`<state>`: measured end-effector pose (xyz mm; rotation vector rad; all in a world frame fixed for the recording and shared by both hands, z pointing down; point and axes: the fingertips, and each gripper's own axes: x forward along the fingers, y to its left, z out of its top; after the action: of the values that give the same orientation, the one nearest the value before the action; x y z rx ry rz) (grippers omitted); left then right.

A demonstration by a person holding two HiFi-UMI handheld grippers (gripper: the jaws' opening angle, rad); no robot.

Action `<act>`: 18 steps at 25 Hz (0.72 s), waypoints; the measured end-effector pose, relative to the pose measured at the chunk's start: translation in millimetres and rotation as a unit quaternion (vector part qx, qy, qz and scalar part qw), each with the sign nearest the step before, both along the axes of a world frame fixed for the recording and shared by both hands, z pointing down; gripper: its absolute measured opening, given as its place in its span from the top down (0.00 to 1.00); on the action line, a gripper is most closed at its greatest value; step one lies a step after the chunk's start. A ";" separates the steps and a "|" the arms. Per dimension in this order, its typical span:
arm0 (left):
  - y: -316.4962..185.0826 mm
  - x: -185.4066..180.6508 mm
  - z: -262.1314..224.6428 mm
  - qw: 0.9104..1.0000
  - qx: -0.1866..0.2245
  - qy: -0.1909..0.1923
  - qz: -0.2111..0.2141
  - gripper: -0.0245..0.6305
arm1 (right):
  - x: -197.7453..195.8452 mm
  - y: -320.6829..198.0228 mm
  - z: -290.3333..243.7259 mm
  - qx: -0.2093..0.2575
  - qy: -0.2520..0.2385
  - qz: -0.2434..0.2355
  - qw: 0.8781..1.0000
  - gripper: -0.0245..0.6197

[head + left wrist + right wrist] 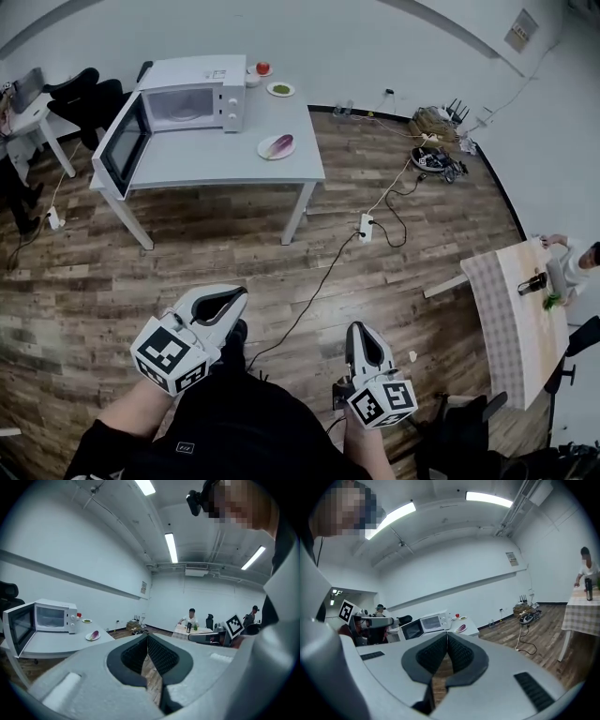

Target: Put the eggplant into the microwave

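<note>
Well ahead of both hand-held grippers, across bare wood floor [234, 244], stands the white surface [225, 161].

- Left hand-held gripper [230, 302]: held low, close to the person's body. In its own view [147, 639] the two ribbed pads meet at the tips; clenched, nothing between them.
- Right hand-held gripper [361, 336]: also low, beside the left one and apart from it. In its own view [446, 637] the pads likewise meet at the tips; clenched and empty.
- Eggplant [280, 143]: purple, lying on a white plate [266, 150] near the surface's right front corner, far beyond both grippers and touched by neither. It also shows small in the left gripper view [94, 634] and the right gripper view [462, 628].
- Microwave [192, 94]: white, at the back left of the surface, on the far side of the eggplant from the grippers and apart from its plate. Its door [124, 142] is swung open to the left; the cavity looks empty.
- Behind the eggplant, right of the microwave: a second plate [280, 89] with something green on it, and a small red fruit [262, 68].
- Power strip [366, 226] on the floor between the right gripper and the surface, its cable trailing back toward the person.
</note>
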<state>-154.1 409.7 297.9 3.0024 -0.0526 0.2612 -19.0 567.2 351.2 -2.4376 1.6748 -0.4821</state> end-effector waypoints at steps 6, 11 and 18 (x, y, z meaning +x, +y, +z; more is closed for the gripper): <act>-78.3 39.2 -3.5 1.000 0.004 0.004 -0.002 0.95 | 45.2 -77.8 -1.0 -0.003 0.001 0.001 1.000 0.94; -155.9 59.4 -7.1 1.000 0.008 0.004 -0.015 0.95 | 76.9 -155.4 0.9 -0.007 -0.006 -0.001 1.000 0.94; -236.0 77.4 -14.2 1.000 0.014 -0.001 -0.020 0.95 | 100.7 -231.9 -3.8 -0.005 -0.005 -0.003 1.000 0.94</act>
<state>-76.6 173.7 283.7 3.0256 -0.1176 0.2621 81.7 335.3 347.3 -2.4331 1.6812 -0.5042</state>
